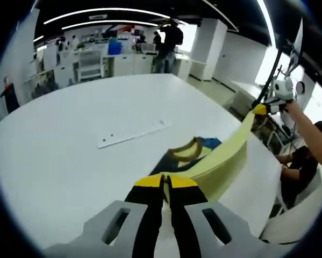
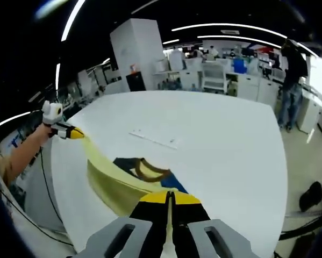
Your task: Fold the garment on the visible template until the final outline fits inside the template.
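Left gripper (image 1: pixel 165 181) and right gripper (image 2: pixel 170 198) both pinching the yellow garment (image 1: pixel 225 153).

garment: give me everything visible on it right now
The garment is pale yellow soft fabric with a blue patch and a darker mustard neckline. It is stretched in a taut band above the white table, its lower part draping onto the tabletop. The left hand-held gripper pinches one end with jaws closed; the right hand-held gripper pinches the other end. Nothing else touches it. A flat white strip lies apart on the table.
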The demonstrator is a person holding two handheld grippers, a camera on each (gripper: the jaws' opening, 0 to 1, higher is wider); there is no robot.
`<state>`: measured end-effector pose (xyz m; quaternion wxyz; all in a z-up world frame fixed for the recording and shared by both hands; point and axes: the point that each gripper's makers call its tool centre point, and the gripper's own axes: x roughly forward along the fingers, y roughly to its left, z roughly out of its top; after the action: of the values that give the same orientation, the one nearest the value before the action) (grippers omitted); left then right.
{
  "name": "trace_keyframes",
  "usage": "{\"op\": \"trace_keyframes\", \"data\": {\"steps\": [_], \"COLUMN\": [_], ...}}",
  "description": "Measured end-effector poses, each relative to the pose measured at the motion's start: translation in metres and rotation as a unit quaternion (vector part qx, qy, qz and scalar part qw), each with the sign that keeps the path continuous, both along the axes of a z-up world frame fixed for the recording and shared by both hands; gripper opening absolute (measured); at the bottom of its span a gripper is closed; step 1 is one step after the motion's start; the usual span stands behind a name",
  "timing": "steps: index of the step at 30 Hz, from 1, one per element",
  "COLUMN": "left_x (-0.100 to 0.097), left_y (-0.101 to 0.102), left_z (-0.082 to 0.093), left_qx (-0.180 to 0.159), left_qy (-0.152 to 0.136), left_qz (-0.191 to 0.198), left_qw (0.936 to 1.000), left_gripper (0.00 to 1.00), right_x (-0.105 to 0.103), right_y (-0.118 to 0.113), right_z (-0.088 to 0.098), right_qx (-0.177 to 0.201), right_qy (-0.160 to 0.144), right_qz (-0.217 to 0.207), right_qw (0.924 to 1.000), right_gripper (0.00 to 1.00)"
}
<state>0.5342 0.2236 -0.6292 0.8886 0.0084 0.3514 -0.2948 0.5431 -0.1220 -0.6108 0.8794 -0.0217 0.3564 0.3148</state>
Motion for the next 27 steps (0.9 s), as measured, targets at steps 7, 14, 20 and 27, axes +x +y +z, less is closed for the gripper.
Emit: {"op": "trace_keyframes", "data": {"steps": [7,14,20,27], "left_x": [0.013,0.026,0.038,0.049], "left_y": [-0.005,-0.012,-0.010,-0.004], "left_z": [0.001,0.002,-0.004,-0.021], "left_qx": [0.001,0.001,0.002,0.006], "left_qy": [-0.002,-0.007,-0.006,0.006], "left_qz": [-0.002,-0.007,0.000,0.012], "left_qw": [1.0000,0.9999,1.0000,0.9999], "left_gripper": [0.00,0.00,0.00,0.00], "right_x": [0.009,0.022,0.031,0.041], "right_y": [-0.001,-0.006,-0.008,-0.007], "right_z": [-0.006,-0.008,-0.015,-0.031], "right_qx": [-0.001,0.002,0.004,0.005], "right_qy": [0.004,0.007,0.012,0.024], "right_qz": [-0.004,-0.012,-0.019,-0.028], "right_qw": [1.0000,0.9999,0.9997,0.9993], "right_gripper": [0.00,0.00,0.00,0.00]}}
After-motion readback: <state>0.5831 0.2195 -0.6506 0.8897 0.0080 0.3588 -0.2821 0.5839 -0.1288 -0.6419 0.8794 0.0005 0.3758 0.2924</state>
